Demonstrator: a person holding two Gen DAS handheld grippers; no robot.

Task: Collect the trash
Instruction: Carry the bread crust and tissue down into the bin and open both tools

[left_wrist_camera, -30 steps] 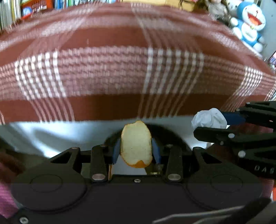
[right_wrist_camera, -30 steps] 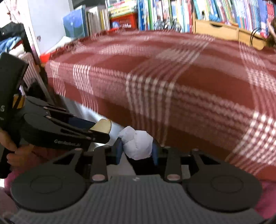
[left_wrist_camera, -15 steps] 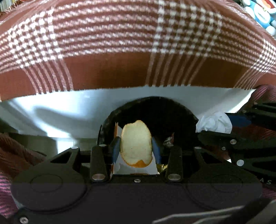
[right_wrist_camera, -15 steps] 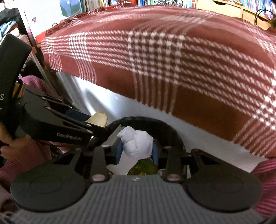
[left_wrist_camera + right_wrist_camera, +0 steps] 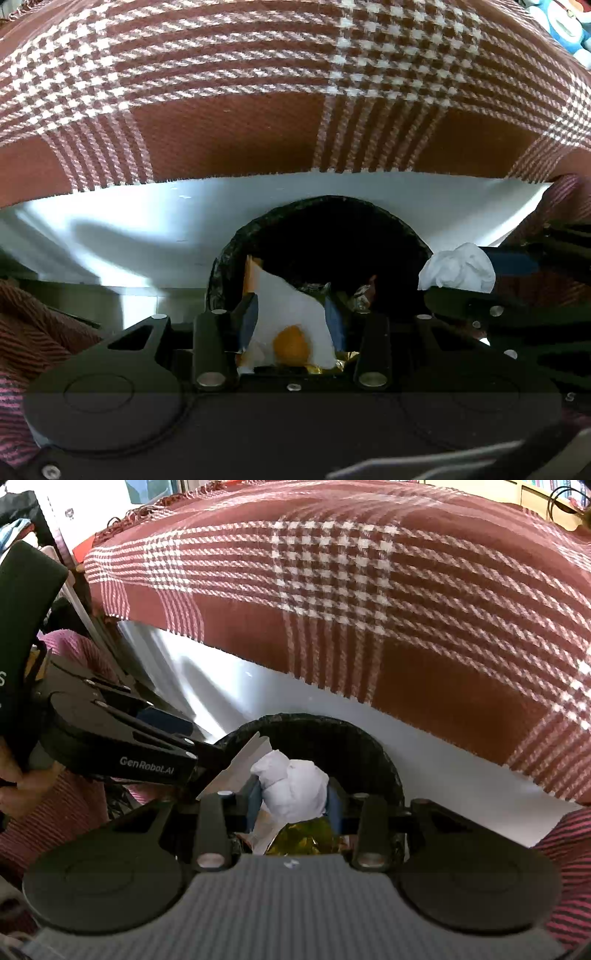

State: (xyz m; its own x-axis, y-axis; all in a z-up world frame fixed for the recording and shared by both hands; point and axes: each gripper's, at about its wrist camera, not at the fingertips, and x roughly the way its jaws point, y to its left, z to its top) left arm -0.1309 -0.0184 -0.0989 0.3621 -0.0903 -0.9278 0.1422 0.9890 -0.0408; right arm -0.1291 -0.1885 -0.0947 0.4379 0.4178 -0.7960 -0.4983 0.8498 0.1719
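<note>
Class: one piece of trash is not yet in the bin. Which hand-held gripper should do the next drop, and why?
Right. The right hand-held gripper is shut on the crumpled tissue directly above the black bin. The left hand-held gripper is open and holds nothing.

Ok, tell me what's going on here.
A person holds a gripper in each hand over a black bin beside a plaid-covered table. The right gripper has its jaws shut on a tissue above the bin. The left gripper grips nothing; a peel lies on paper in the bin below it.
</note>
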